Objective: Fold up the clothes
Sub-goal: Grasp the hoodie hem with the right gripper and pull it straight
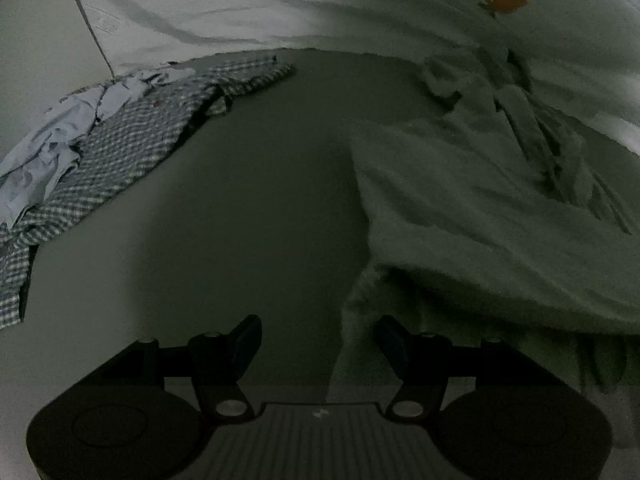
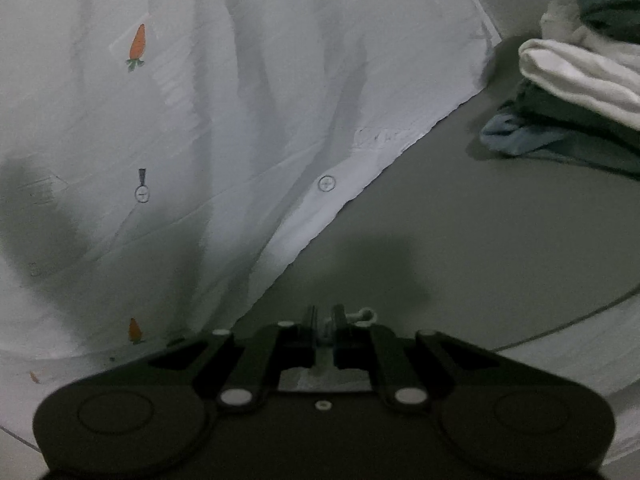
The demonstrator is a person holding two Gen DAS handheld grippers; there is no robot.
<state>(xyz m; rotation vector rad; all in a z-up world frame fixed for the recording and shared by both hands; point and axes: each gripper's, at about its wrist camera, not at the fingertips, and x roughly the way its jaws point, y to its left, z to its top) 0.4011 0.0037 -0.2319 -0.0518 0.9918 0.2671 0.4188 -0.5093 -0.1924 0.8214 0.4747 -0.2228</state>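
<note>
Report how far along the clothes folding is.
Done: a folded stack sits on the grey table. In hand: the right tongs are shut on an edge of the white carrot-print shirt, which is spread out, not yet folded; the left tongs are open and hold nothing. Left: the checked garment, a pale blue piece and a crumpled light garment, all unfolded.

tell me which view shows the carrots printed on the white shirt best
Right wrist view: the white shirt fills it, brightly lit, with several carrots, the clearest sharp. In the left wrist view, the shirt lies far off, and only one blurry carrot shows.
</note>
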